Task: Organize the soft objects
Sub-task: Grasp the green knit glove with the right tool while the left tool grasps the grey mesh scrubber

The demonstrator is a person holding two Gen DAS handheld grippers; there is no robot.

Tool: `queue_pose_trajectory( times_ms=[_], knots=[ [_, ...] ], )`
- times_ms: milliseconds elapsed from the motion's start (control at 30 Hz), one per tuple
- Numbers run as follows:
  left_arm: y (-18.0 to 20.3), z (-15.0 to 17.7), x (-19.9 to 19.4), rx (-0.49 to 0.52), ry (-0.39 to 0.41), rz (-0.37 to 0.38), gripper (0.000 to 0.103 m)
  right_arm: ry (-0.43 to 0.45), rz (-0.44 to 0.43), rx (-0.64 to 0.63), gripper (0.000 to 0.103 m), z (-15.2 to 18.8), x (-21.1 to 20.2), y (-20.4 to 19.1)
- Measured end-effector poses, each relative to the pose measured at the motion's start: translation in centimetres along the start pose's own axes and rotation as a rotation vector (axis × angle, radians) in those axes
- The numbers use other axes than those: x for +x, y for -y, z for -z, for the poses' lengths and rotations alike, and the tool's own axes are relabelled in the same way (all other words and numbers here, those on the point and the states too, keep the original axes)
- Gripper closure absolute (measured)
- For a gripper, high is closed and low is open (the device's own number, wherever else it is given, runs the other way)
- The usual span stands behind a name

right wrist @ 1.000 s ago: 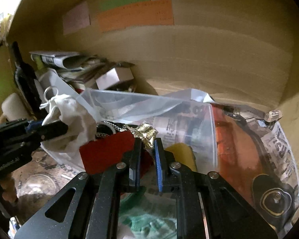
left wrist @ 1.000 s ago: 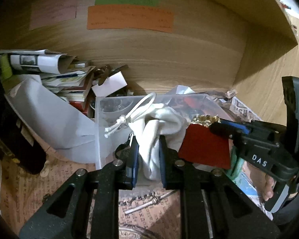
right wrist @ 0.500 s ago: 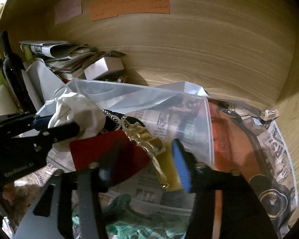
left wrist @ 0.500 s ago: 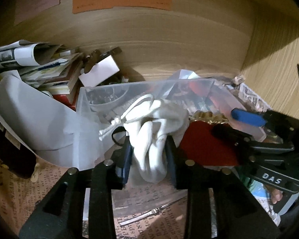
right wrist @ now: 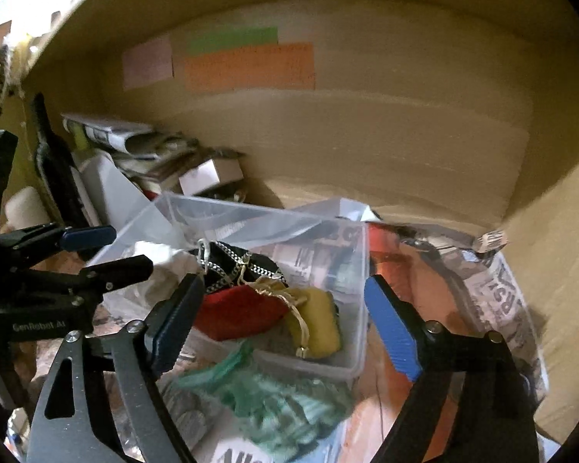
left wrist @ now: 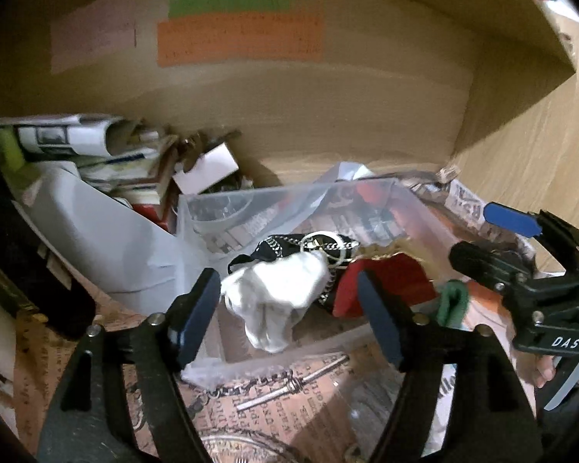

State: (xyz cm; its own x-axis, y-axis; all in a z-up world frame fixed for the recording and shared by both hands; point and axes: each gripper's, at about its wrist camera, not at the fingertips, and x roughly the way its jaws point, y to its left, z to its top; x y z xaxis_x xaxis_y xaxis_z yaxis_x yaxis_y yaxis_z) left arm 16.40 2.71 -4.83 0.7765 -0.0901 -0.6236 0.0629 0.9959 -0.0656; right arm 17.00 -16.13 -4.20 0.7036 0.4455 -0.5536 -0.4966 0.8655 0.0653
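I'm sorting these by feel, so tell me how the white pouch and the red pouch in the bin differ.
The white pouch is crumpled and bulging; the red pouch lies flatter, with straighter edges. The white pouch sits at the bin's left side, near the left tool, while the red pouch lies toward the middle, beside a yellow pouch. Gold trim shows at the red pouch's top; none shows on the white pouch. Both are soft, lie inside the bin and are ungripped.

Right gripper (right wrist: 285, 332) fingers spread wide, clear plastic bin (right wrist: 361, 301) between and ahead of them, red pouch (right wrist: 239, 310) by the left finger, yellow pouch (right wrist: 322, 320) and chained black pouch (right wrist: 231, 262) beyond, green mesh (right wrist: 274, 397) below, left gripper (right wrist: 112, 250) far left, fingers parted
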Motion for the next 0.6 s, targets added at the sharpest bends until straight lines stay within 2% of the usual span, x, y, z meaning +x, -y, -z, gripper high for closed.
queue_pose_trajectory(
  times_ms=[167, 267, 433, 600],
  knots=[
    [0.5, 0.8, -2.7, -0.002, 0.038, 0.016, 0.014, 0.041, -0.005, 0.0, 0.014, 0.7, -3.0, 0.0],
    [1.2, 1.8, -3.7, 0.002, 0.035, 0.032, 0.011, 0.056, 0.001, -0.002, 0.012, 1.5, -4.2, -0.1],
    [2.8, 3.8, -3.7, 0.022, -0.01, 0.064, 0.011, 0.052, -0.007, 0.017, 0.008, 3.0, -5.3, 0.4],
    [4.5, 6.1, -1.6, 0.031, -0.091, 0.091, 0.011, 0.002, -0.011, 0.029, 0.008, 4.7, -4.6, 0.7]
  ],
)
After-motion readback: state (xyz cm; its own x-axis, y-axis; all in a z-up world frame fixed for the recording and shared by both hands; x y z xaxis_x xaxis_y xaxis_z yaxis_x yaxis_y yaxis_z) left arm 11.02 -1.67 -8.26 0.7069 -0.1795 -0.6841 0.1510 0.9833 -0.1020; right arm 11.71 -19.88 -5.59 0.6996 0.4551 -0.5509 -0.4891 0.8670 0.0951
